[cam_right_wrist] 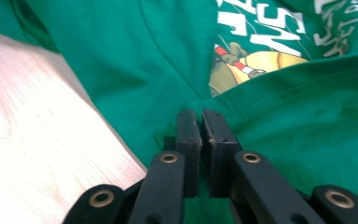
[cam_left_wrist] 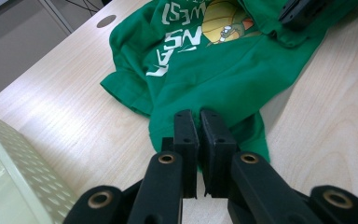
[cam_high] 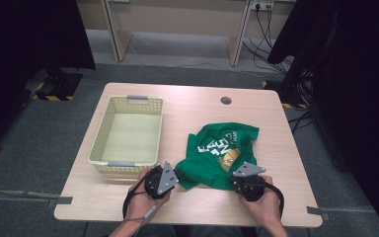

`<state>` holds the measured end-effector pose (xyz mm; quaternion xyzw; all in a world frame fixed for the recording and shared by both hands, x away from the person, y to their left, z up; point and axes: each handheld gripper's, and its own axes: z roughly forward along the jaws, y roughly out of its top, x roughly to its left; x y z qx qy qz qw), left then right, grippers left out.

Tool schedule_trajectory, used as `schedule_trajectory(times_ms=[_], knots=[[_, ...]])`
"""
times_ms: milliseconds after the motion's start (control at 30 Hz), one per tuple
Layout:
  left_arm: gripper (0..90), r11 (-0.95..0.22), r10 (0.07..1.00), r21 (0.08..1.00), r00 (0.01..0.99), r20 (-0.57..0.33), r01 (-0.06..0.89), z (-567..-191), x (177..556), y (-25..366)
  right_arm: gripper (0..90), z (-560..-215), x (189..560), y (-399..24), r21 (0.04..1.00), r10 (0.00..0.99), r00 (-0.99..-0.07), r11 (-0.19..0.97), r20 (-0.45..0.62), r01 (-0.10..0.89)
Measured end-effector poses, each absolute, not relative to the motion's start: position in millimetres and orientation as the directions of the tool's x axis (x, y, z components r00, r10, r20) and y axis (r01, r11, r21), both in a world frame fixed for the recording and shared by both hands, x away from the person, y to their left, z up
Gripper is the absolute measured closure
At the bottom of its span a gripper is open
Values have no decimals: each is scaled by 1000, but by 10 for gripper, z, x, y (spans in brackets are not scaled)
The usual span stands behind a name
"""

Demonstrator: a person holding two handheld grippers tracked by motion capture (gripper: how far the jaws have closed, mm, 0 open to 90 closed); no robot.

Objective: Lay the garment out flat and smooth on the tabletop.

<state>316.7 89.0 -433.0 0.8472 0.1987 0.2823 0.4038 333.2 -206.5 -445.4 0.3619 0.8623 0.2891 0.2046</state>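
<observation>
A crumpled green T-shirt (cam_high: pixel 217 150) with white lettering and a yellow cartoon print lies right of the middle of the wooden table (cam_high: pixel 192 106). My left gripper (cam_high: pixel 178 174) is at the shirt's near left corner. In the left gripper view its jaws (cam_left_wrist: pixel 199 114) are shut on the edge of the T-shirt (cam_left_wrist: pixel 214 74). My right gripper (cam_high: pixel 232 179) is at the shirt's near right edge. In the right gripper view its jaws (cam_right_wrist: pixel 200 114) are shut on the T-shirt (cam_right_wrist: pixel 135 56), and creases run out from the tips. The right gripper's jaw tips (cam_left_wrist: pixel 303 9) rest on the cloth farther off.
An empty pale yellow plastic basket (cam_high: pixel 100 143) stands on the left half of the table, just beyond my left hand; its wall (cam_left_wrist: pixel 14 177) shows beside the left jaws. A round cable hole (cam_high: pixel 225 100) sits near the far edge. Both hands are close to the table's front edge.
</observation>
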Motion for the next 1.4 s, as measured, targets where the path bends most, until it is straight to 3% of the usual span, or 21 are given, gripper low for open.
schedule_trajectory(times_ms=[600,1400], knots=[[850,-591,567,799,761,314,110,-4347,3158,892,880,-4109,3311,-2340,723,800,-585,483,-134,494],[849,-581,585,806,748,315,115,-4323,3145,969,879,-4134,3404,-3279,741,953,-269,280,-138,610]])
